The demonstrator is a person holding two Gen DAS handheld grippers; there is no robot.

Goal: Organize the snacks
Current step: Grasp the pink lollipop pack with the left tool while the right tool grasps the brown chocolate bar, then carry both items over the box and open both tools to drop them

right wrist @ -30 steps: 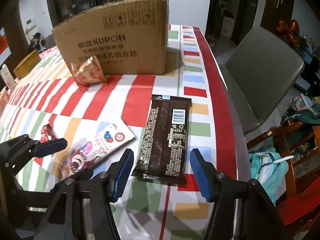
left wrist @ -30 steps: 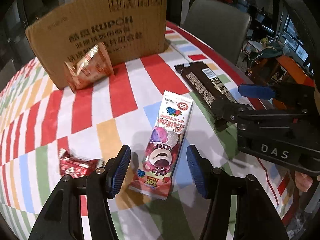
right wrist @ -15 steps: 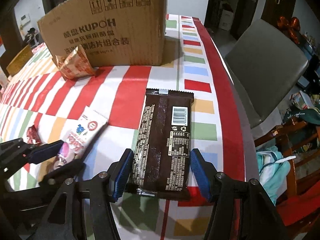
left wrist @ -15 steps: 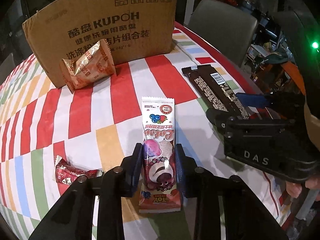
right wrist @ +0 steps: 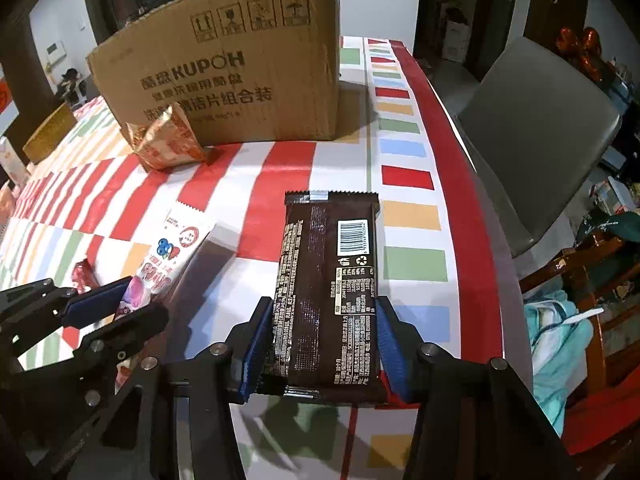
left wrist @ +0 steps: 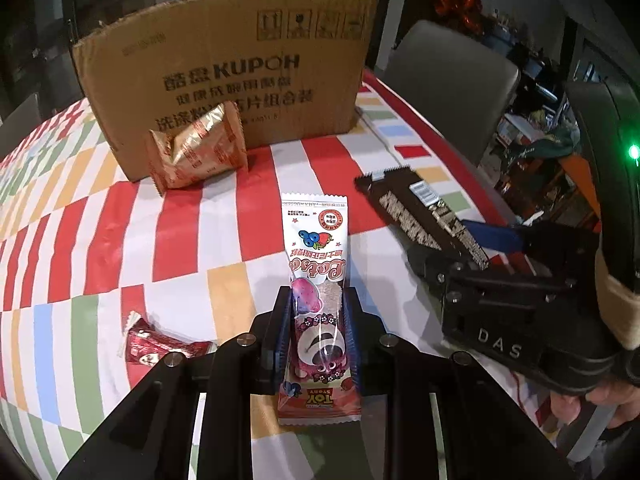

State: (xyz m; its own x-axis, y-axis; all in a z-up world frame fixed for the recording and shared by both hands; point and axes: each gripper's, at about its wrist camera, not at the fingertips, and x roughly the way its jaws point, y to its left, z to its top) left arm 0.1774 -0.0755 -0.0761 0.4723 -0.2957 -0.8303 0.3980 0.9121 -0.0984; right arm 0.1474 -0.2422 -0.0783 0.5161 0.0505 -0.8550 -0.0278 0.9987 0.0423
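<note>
My left gripper (left wrist: 318, 332) is shut on a pink-and-white Lotso snack pack (left wrist: 316, 264), its far end pointing at the cardboard box (left wrist: 232, 76). My right gripper (right wrist: 320, 344) is shut on a dark brown chocolate bar pack (right wrist: 328, 280), barcode side up. In the right wrist view the left gripper (right wrist: 116, 304) shows at the left with the Lotso pack (right wrist: 172, 252). In the left wrist view the right gripper (left wrist: 472, 248) shows at the right with the chocolate pack (left wrist: 416, 212).
A gold-and-red snack bag (left wrist: 196, 148) leans on the box front. A small red candy (left wrist: 156, 344) lies on the striped tablecloth (left wrist: 100, 216) at the left. A grey chair (right wrist: 536, 132) stands past the table's right edge. A wicker basket (right wrist: 48, 132) sits at far left.
Both grippers closed: the left on the Lotso pack, the right on the chocolate pack. Both packs now look raised and nearer the box.
</note>
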